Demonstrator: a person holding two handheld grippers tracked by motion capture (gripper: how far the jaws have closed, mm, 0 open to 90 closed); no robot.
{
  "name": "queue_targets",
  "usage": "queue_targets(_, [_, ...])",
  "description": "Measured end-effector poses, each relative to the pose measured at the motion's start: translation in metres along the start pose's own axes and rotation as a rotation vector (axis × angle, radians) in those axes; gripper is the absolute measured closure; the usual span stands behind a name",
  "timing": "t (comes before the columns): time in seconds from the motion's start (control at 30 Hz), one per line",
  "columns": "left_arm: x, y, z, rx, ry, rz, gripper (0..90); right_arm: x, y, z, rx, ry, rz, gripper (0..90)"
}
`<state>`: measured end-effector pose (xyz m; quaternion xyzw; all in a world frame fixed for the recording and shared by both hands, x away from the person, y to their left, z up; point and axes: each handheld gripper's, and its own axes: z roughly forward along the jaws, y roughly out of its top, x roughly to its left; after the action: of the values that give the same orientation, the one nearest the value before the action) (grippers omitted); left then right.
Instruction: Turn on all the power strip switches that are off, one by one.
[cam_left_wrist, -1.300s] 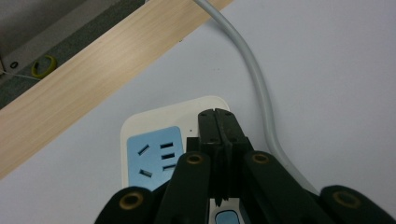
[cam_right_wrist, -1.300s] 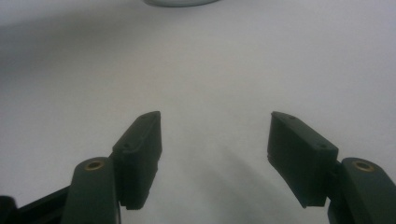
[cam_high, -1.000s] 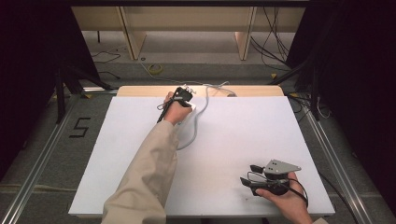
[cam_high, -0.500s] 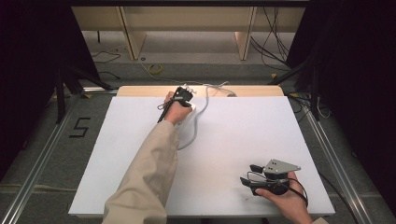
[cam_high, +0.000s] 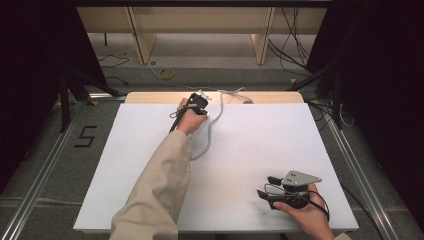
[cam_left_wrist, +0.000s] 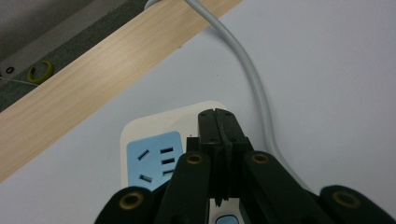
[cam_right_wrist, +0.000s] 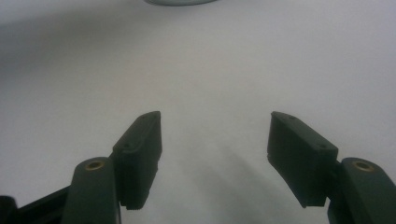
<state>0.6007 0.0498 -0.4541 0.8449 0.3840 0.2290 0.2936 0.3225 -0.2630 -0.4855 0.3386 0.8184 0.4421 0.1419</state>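
A white power strip (cam_left_wrist: 154, 140) with a pale blue socket panel lies at the far edge of the white table (cam_high: 260, 135). Its grey cable (cam_left_wrist: 254, 84) curves away over the sheet (cam_high: 212, 132). My left gripper (cam_high: 197, 101) is held over the strip at the far middle. In the left gripper view its jaws (cam_left_wrist: 215, 114) are pressed together just above the strip's top face, with nothing visible between them. My right gripper (cam_high: 265, 186) rests near the front right edge. It stands open (cam_right_wrist: 212, 135) over bare table.
A light wooden strip (cam_left_wrist: 93, 79) runs along the table's far edge (cam_high: 275, 97). Beyond it, on the floor, lie a yellow ring (cam_high: 166, 73) and loose cables. Metal rails flank the table on both sides.
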Motion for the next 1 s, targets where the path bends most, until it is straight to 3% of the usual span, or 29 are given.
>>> queue_targets(0.2, [0.0008, -0.0019, -0.0018, 0.013, 0.016, 0.002, 89.9, -0.0004, -0.0005, -0.0008, 0.0, 0.0, -0.003, 36.1])
queue_targets(0.3, [0.0021, -0.0026, -0.0013, 0.013, 0.002, -0.008, 89.9, -0.0004, -0.0005, -0.0007, 0.001, 0.0, 0.0, 36.2])
queue_targets(0.43, [-0.0001, -0.0013, 0.0004, 0.02, 0.015, 0.006, 89.9, -0.0005, -0.0002, -0.0006, 0.001, -0.003, 0.0, 36.1])
queue_targets(0.53, [0.0008, -0.0016, 0.0005, 0.023, 0.009, -0.008, 89.9, -0.0004, -0.0001, -0.0007, 0.0, -0.002, -0.003, 36.1])
queue_targets(0.6, [-0.0001, -0.0012, 0.001, 0.026, 0.013, 0.005, 89.9, 0.0, -0.0002, -0.0013, 0.002, -0.002, -0.003, 36.1])
queue_targets(0.93, [0.0031, -0.0014, 0.0006, 0.03, -0.02, -0.022, 89.8, -0.0005, 0.0001, -0.0019, 0.0, -0.004, -0.003, 36.1])
queue_targets(1.0, [0.0031, -0.0005, -0.0012, 0.024, -0.01, -0.029, 89.5, -0.0004, 0.0002, -0.0018, -0.002, -0.002, -0.004, 36.2])
